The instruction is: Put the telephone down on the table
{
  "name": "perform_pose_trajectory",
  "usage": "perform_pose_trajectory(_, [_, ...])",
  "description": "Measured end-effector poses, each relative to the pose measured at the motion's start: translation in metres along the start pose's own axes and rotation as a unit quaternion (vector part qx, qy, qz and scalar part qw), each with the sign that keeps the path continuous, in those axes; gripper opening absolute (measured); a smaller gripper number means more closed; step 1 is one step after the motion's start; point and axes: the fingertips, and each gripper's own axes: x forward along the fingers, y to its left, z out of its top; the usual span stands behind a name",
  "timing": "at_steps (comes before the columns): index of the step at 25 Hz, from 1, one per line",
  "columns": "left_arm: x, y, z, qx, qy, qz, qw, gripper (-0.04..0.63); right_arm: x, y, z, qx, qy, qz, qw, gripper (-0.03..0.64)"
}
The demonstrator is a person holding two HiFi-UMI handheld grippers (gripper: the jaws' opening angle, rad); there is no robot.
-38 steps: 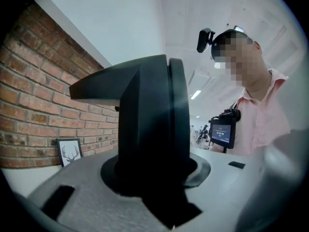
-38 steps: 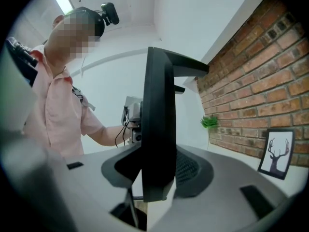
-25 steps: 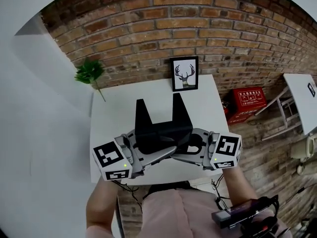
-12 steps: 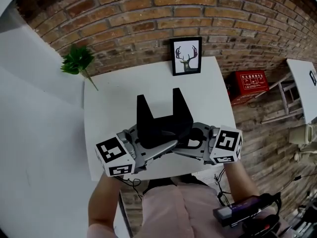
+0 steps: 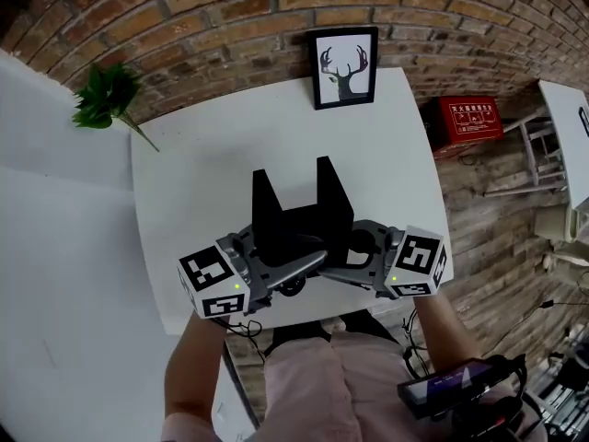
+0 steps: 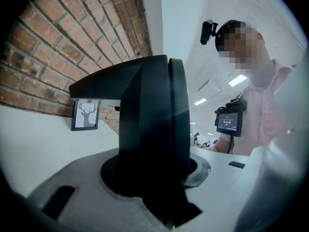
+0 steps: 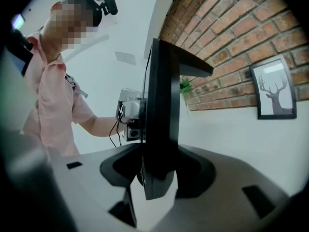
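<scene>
— What sits furthest left?
— A leafy green plant, at the back left corner of the white table.
— And the left gripper?
— It reaches in from the left over the table's near edge. Its jaws are partly closed and clamped on the black telephone.
— Where is the telephone, then?
— Between the two grippers, above the front middle of the table, with its two prongs pointing towards the brick wall. I cannot tell whether its underside touches the tabletop.
— Anything behind it?
— A framed deer picture leans against the wall at the table's back edge, well apart from the telephone.
— The right gripper?
— It comes in from the right, facing the left one. Its jaws are opening, with the telephone's dark slab between them and the pads seemingly against it.
— Further right?
— A red box on the floor beside the table.
</scene>
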Motion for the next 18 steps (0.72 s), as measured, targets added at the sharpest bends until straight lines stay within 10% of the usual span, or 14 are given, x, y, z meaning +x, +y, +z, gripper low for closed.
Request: perform_pose_trajectory(18, [0.007,0.057,-0.065,-0.098,0.013,-0.009,0.9951,0.166,0.025,-0.04,-0.062,0.082,0.025,-0.011,0.996,0.212])
